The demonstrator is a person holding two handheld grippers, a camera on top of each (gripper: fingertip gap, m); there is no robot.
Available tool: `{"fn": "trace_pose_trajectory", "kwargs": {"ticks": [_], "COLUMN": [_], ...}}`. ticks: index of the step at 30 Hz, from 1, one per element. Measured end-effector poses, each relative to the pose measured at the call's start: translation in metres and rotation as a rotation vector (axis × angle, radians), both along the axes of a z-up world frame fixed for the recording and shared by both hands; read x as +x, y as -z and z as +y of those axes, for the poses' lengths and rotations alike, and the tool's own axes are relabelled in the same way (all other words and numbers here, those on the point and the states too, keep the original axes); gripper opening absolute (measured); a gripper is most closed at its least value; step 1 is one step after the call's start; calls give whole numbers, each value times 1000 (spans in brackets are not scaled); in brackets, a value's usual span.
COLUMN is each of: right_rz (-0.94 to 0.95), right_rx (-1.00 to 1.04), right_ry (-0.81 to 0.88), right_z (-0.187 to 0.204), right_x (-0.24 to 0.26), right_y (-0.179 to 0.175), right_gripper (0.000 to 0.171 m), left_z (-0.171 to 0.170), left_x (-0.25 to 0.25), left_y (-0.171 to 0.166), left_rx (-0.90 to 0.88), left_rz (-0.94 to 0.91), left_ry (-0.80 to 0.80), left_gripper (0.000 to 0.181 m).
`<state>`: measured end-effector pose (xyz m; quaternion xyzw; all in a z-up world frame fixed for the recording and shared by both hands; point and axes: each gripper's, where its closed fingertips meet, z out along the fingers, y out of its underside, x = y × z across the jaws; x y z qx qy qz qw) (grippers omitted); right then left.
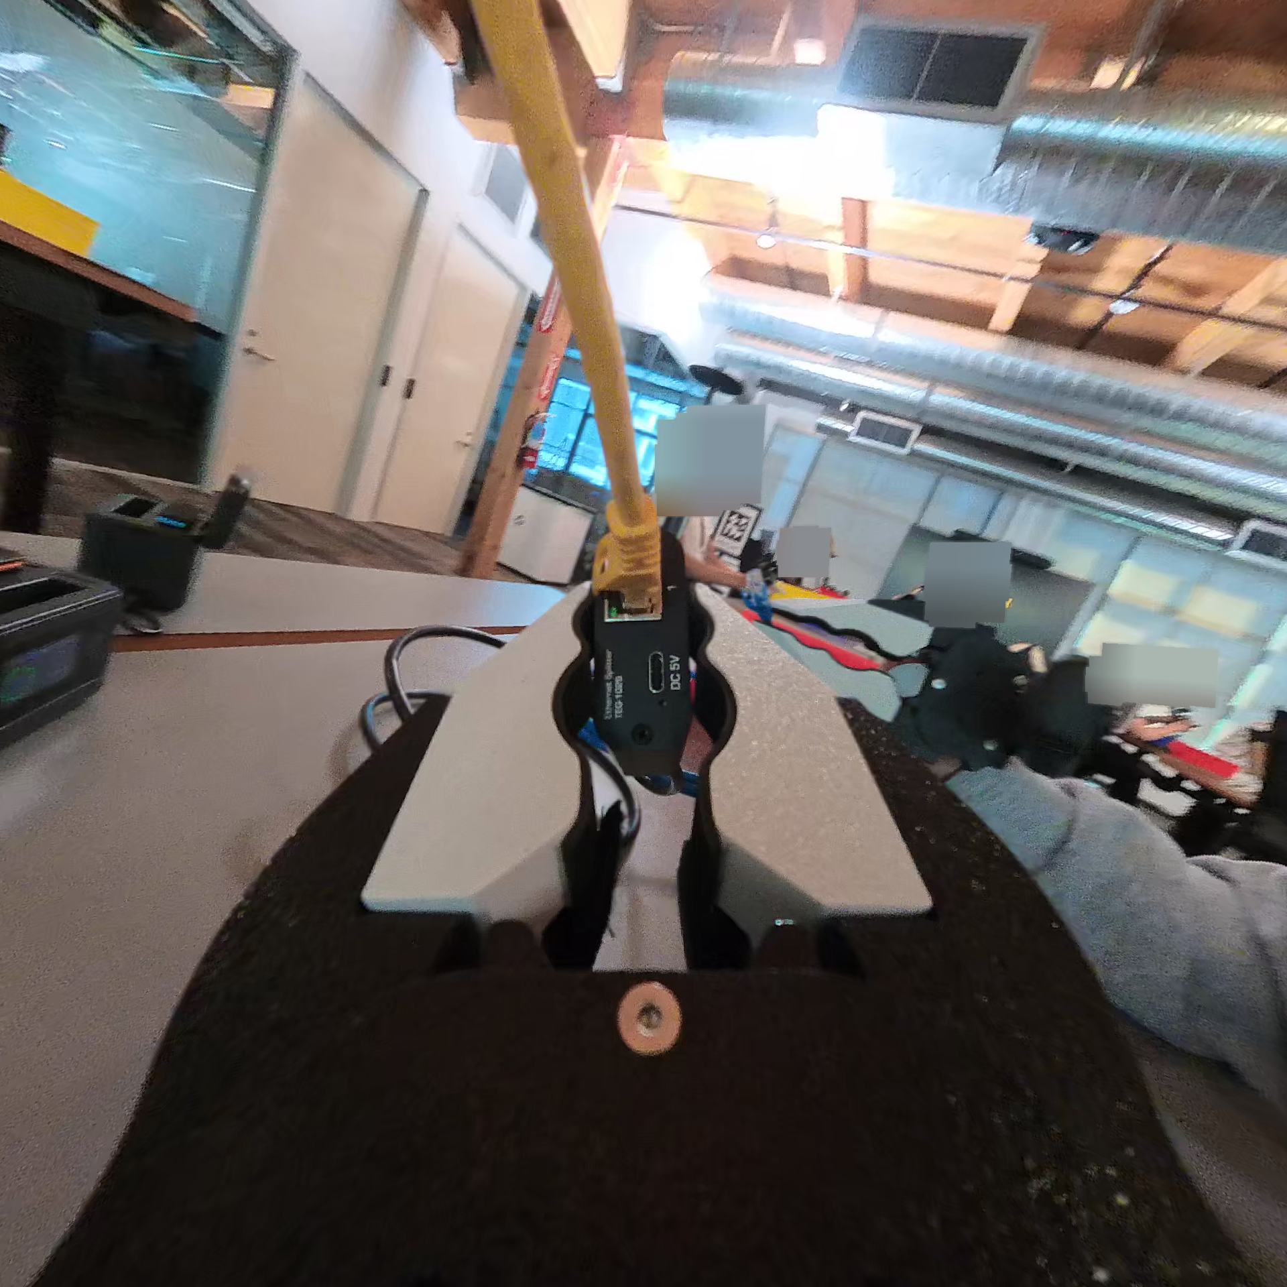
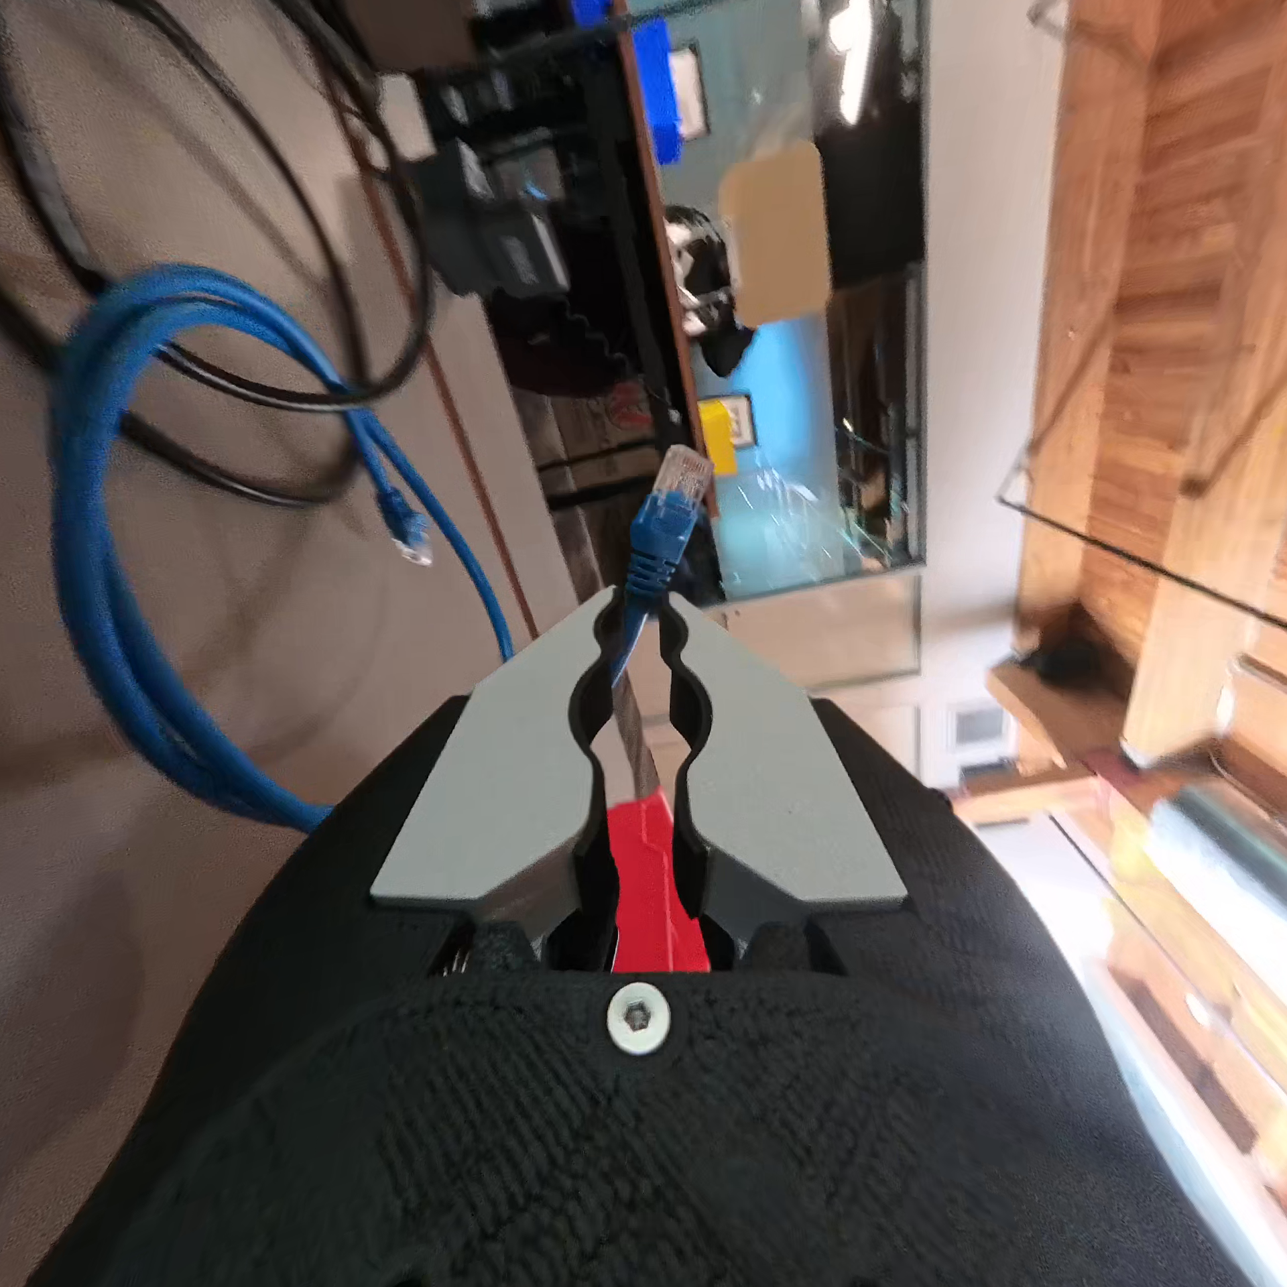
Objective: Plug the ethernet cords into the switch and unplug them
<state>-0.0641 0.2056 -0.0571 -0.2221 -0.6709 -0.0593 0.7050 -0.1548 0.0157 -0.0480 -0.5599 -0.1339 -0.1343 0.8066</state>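
My left gripper (image 1: 642, 599) is shut on a small black ethernet switch (image 1: 642, 686) and holds it above the table, port end pointing away. A yellow ethernet cord (image 1: 592, 292) is plugged into its top port and rises to the top of the left wrist view. A bit of blue cable (image 1: 665, 781) shows under the switch. My right gripper (image 2: 642, 613) is shut on a blue ethernet cord just behind its plug (image 2: 665, 519); the clear connector sticks out past the fingertips. The cord loops back over the table (image 2: 111, 557), and its other plug (image 2: 407, 526) lies there.
Black cables (image 2: 299, 390) loop on the beige table (image 1: 209, 731). Black boxes (image 1: 139, 550) stand at the table's far left. A grey sleeve (image 1: 1149, 926) reaches in at right. People sit at tables in the background. A dark stack of equipment (image 2: 501, 230) stands at the table's far edge. One gripper's finger ends stand about 20 centimetres off the other's.
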Motion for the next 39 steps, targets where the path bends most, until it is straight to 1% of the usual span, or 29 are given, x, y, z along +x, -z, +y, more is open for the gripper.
{"fn": "trace_pose_trajectory", "kwargs": {"ticks": [2,5,7,10,13,17,25,27,30,31,33,35,37,39], "right_rz": [-96,-236,-283,-372,-426,-443,-442,-383,-206,-131,34,157,209,232], "right_rx": [9,-15,-93,-274,-434,-633,-1000,-1043,-1020,-998,-972,-956,-904,-809], "right_ry": [-109,-268,-343,-434,-484,-530,-527,-506,-386,-345,-306,-300,-298,-273], "right_z": [-18,-45,-58,-73,-81,-85,-77,-68,-35,-23,-3,10,19,31], "right_x": [-3,-1,1,6,8,9,8,5,0,1,7,16,21,23], "right_y": [16,42,48,59,68,69,65,56,35,22,-16,-57,-98,-141], "right_gripper": [7,5,4,6,7,8,7,6,4,4,3,3,3,3], "left_z": [3,6,6,6,7,9,13,14,12,12,11,8,4,1], "left_x": [-1,2,1,0,2,7,20,22,22,22,22,19,15,10], "left_y": [3,6,6,7,8,8,8,7,5,3,0,-3,-7,-8], "left_rx": [-29,-53,-53,-51,-47,-49,-54,-48,-39,-33,-16,3,29,36], "left_rz": [14,29,17,-8,-24,-25,-8,-6,11,21,29,36,40,48], "left_ry": [-28,-24,-15,3,30,73,143,152,136,128,117,94,62,29], "left_gripper": [20,20,20,20,21,20,20,20,20,20,20,20,21,21]}}
